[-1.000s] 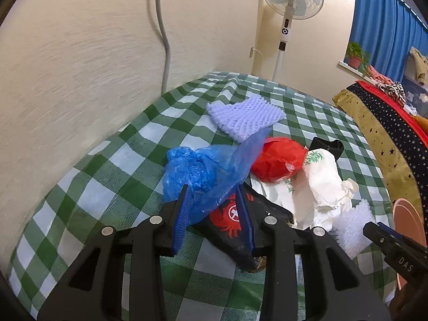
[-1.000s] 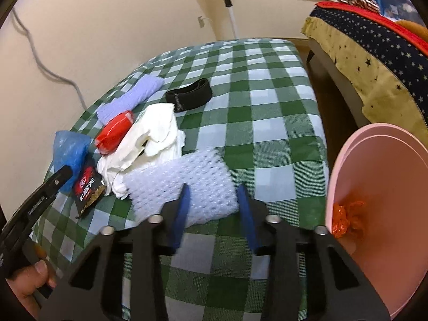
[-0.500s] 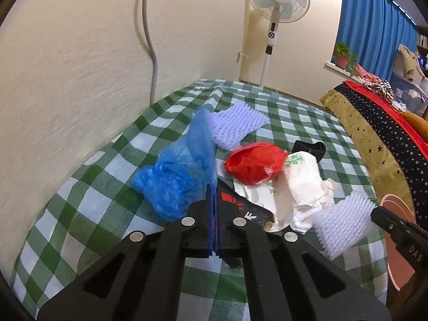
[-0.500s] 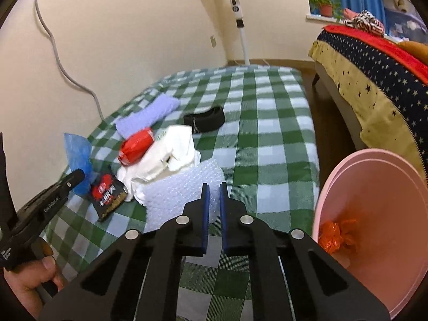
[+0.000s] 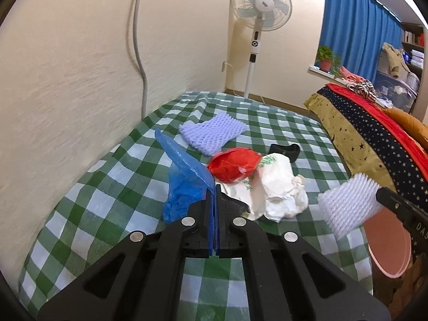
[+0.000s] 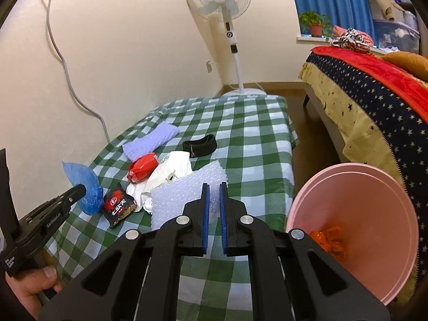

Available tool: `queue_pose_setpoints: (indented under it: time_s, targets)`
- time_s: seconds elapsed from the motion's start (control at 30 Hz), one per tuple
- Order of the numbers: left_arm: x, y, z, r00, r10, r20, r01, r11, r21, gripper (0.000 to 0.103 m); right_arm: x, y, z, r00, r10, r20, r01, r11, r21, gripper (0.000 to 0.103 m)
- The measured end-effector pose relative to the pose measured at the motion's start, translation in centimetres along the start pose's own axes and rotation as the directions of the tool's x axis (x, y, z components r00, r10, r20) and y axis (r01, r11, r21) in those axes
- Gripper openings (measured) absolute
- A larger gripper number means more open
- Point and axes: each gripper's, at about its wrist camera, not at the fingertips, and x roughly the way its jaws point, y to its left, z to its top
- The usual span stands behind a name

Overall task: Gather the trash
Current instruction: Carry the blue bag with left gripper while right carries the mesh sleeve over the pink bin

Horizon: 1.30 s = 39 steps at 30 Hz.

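Observation:
My left gripper [image 5: 214,195] is shut on a blue plastic bag [image 5: 184,179] and lifts it off the green checked table [image 5: 107,187]. My right gripper [image 6: 213,190] is shut on a white foam net [image 6: 184,195], which also shows held in the air in the left wrist view [image 5: 347,208]. A pink bin [image 6: 355,230] with orange trash [image 6: 327,240] inside stands at the table's right edge. On the table lie a red bag [image 5: 235,164], a white crumpled bag [image 5: 278,190], a black snack packet [image 6: 119,206], a lilac foam net [image 5: 212,131] and a black band [image 6: 199,144].
A wall with a grey cable [image 5: 140,53] runs along the table's left side. A standing fan [image 5: 260,8] is at the far end. A bed with a starred cover [image 6: 374,101] stands to the right, with a floor gap between it and the table.
Both grippers closed from open, the left on the blue bag and the right on the white foam net. Both have since risen and pulled back, lifting their items.

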Motion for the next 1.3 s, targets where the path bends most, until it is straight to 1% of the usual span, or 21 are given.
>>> queue_pose_setpoints:
  time_s: [0.33, 0.8, 1.3]
  targets:
    - [-3.0, -1.7, -0.3, 0.998, -0.052, 0.034, 0.05, 0.998, 0.049, 0.0, -3.8, -1.4, -0.1, 0.997, -0.038, 0.061, 0.037, 0.999, 0.017, 0.008]
    - [-5.9, -3.4, -1.1, 0.993, -0.106, 0.053, 0.101, 0.991, 0.086, 0.0, -8.5, -3.1, -0.3, 0.988, -0.093, 0.123, 0.089, 0.995, 0.034, 0.007]
    - [-6.7, -5.2, -1.4, 0.983, -0.174, 0.057, 0.168, 0.98, 0.106, 0.0, -11.3, -4.4, -0.3, 0.977, -0.144, 0.159, 0.135, 0.989, 0.065, 0.008]
